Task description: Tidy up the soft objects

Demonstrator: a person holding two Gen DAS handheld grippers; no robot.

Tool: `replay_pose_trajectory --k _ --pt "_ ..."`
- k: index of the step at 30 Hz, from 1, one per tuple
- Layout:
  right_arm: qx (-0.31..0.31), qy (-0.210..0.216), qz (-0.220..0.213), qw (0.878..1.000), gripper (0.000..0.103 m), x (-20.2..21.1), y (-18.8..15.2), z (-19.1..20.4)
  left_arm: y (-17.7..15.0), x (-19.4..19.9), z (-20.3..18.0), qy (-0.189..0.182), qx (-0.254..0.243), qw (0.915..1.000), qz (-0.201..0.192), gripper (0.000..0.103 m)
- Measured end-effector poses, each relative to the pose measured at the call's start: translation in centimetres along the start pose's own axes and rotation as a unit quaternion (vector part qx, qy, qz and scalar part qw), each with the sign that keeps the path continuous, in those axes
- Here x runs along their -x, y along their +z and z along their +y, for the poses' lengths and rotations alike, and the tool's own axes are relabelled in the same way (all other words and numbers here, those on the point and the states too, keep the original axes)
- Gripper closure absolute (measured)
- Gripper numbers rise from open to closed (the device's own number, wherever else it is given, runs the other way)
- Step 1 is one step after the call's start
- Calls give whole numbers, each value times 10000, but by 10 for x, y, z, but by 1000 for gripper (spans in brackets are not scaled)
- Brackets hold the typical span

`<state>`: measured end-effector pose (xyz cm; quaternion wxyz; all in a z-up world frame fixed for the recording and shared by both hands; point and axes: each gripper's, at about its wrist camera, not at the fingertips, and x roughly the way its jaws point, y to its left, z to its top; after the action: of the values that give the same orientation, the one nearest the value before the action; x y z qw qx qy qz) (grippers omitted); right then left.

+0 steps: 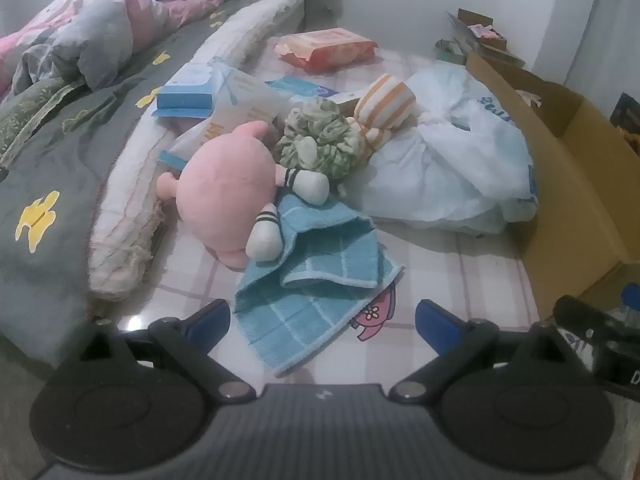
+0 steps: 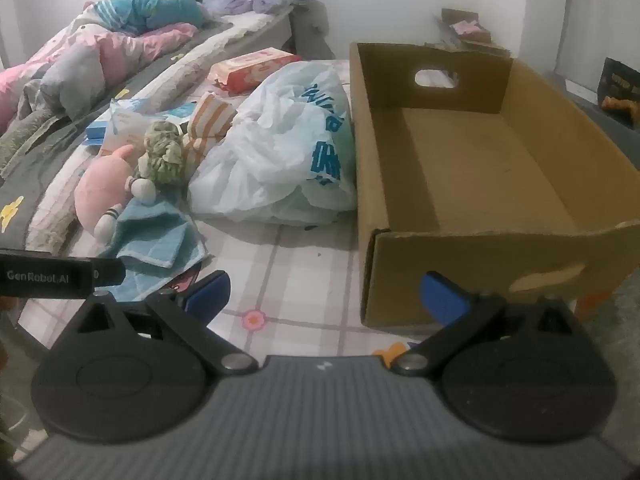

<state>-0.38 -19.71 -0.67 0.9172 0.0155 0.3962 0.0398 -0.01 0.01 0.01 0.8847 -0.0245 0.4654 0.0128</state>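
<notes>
A pink plush toy (image 1: 224, 196) with white striped feet lies on the checked mat, partly on a blue towel (image 1: 308, 296). Behind it sit a green ruffled scrunchie (image 1: 320, 140) and an orange-striped cloth (image 1: 386, 100). My left gripper (image 1: 322, 320) hangs open just in front of the towel's near corner, nothing between its pads. In the right wrist view the plush (image 2: 104, 188), towel (image 2: 156, 240), scrunchie (image 2: 162, 152) and striped cloth (image 2: 212, 120) lie at the left. My right gripper (image 2: 326, 298) is open over bare mat, before the empty cardboard box (image 2: 472, 276).
A crumpled white plastic bag (image 2: 280, 160) lies between the soft things and the box. A red wipes packet (image 1: 326, 46) and a blue carton (image 1: 188, 94) sit further back. A bed with bedding (image 1: 60, 128) borders the left. The left gripper's body (image 2: 52, 278) shows at the left edge.
</notes>
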Motion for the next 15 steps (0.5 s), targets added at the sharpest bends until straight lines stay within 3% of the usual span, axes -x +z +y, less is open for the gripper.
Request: replay_pose_trajectory --k 15 --pt "5 -83 8 10000 1 -1 5 -10 2 2 -3 6 -35 10000 -32 3"
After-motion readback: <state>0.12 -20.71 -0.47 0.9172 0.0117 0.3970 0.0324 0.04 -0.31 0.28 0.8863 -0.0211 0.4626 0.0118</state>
